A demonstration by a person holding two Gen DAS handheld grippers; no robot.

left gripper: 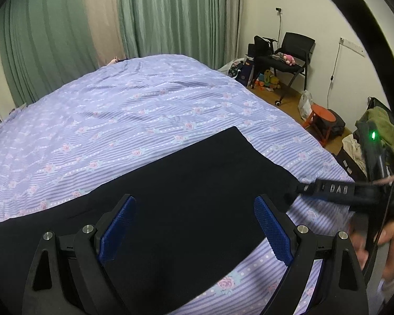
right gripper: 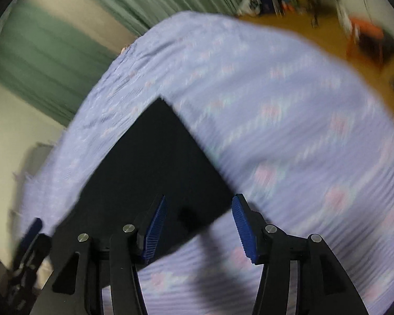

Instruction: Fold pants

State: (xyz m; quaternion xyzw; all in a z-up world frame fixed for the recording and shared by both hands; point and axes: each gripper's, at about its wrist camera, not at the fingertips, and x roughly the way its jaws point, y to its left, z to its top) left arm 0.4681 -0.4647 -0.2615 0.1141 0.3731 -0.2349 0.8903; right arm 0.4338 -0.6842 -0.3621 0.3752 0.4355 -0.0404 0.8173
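Pants (left gripper: 191, 191), dark and flat, lie along the bed's (left gripper: 134, 110) near edge on the lilac flowered sheet. We see our left gripper (left gripper: 194, 225) above them, fingers (left gripper: 118, 225) spread with nothing between. Our right gripper (right gripper: 198, 225) is spread too, hovering over the pants' near right corner. Only the left view shows the right gripper from outside, and the chair (left gripper: 291, 55) and orange stool (left gripper: 323, 123); the right view is blurred.

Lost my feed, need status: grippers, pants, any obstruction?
Left gripper open, empty, over pants. Right gripper open, empty, at pants' corner. Pants flat on bedspread. Nothing in the way.
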